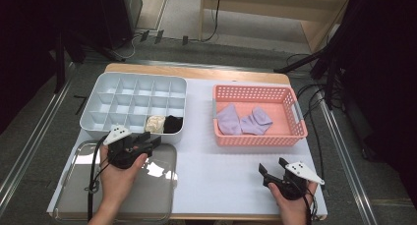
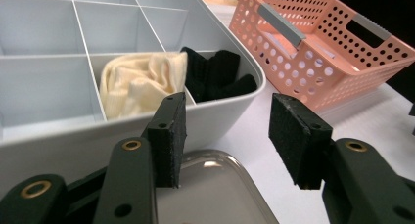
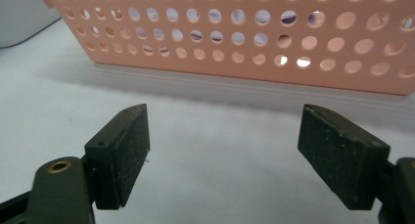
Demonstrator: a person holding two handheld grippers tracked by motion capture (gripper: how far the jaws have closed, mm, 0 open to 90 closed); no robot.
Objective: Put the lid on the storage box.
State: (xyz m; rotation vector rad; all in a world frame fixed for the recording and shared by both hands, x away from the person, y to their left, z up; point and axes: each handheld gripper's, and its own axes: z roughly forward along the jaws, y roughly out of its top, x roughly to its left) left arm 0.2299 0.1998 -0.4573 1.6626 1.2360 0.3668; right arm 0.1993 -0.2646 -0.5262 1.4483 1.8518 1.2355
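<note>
Socks sit in the grey divided box [image 1: 105, 95]: a cream sock [image 2: 142, 82] beside a black sock [image 2: 215, 77]. The left gripper [image 2: 225, 131] is just before that box, jaws half open and empty. The right gripper [image 3: 222, 150], jaws wide and empty, faces the pink basket [image 3: 235, 38].

A clear lid [image 1: 74, 195] on the white table [image 1: 221, 171]; cables (apparently power leads) [image 1: 314, 102] trail behind.

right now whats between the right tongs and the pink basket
Nothing: in the right gripper view only bare white table lies between the open right tongs and the pink basket.
</note>
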